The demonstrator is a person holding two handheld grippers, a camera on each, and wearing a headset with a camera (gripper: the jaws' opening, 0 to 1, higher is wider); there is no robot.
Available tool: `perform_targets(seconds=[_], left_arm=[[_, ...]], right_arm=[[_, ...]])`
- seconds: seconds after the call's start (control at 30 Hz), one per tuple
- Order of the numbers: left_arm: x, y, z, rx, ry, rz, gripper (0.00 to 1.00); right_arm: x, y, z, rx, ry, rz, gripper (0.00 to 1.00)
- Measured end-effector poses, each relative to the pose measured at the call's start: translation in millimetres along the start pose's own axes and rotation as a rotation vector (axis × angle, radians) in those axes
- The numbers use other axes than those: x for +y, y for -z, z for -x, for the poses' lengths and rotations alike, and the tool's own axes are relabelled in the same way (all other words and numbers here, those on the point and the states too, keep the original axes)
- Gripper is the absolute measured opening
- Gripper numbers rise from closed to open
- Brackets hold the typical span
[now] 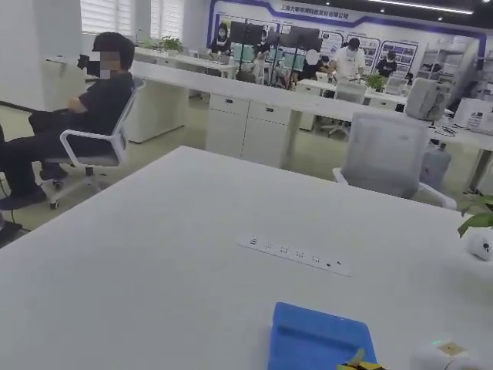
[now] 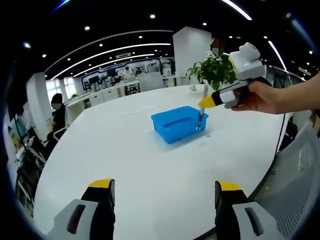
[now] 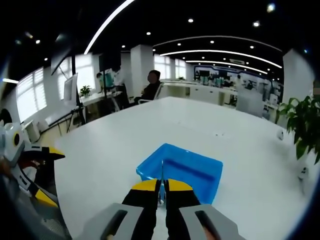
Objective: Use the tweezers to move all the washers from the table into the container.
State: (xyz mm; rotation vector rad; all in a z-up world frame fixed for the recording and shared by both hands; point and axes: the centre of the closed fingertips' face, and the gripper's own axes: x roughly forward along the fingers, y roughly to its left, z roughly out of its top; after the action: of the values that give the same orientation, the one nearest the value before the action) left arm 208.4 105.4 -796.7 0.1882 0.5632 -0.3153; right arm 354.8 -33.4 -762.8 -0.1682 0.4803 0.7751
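Observation:
The blue container (image 1: 320, 339) sits on the white table (image 1: 154, 262) at the near edge of the head view. My right gripper (image 3: 162, 187) is shut on the thin metal tweezers (image 3: 162, 172), which point down at the container (image 3: 185, 170). In the left gripper view a hand holds the right gripper (image 2: 210, 101) above the container (image 2: 175, 122). The tweezers (image 2: 201, 117) have their tip by its right rim. Whether the tip holds a washer is too small to tell. My left gripper (image 2: 164, 190) stands open over bare table, well short of the container.
A power strip (image 1: 296, 254) is set into the table beyond the container. A potted plant (image 2: 215, 70) stands at the table's far side. A mesh chair (image 1: 389, 158) faces the far edge. A person sits on a chair (image 1: 100, 100) at the left, away from the table.

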Motion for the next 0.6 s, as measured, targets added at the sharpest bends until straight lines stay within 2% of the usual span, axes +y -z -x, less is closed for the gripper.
perform_targets(seconds=[0.33, 0.47, 0.6], left_arm=[[-0.4, 0.1, -0.7, 0.001, 0.001, 0.001, 0.83], [-0.6, 0.6, -1.0, 0.003, 0.002, -0.001, 0.83], [-0.2, 1.3, -1.2, 0.007, 0.000, 0.001, 0.83]], right_arm=[[-15.9, -23.7, -9.0, -0.033, 0.023, 0.022, 0.01], [-25.1, -24.7, -17.3, -0.026, 0.039, 0.031, 0.01], [-33.3, -16.3, -27.2, -0.001, 0.053, 0.028, 0.01]])
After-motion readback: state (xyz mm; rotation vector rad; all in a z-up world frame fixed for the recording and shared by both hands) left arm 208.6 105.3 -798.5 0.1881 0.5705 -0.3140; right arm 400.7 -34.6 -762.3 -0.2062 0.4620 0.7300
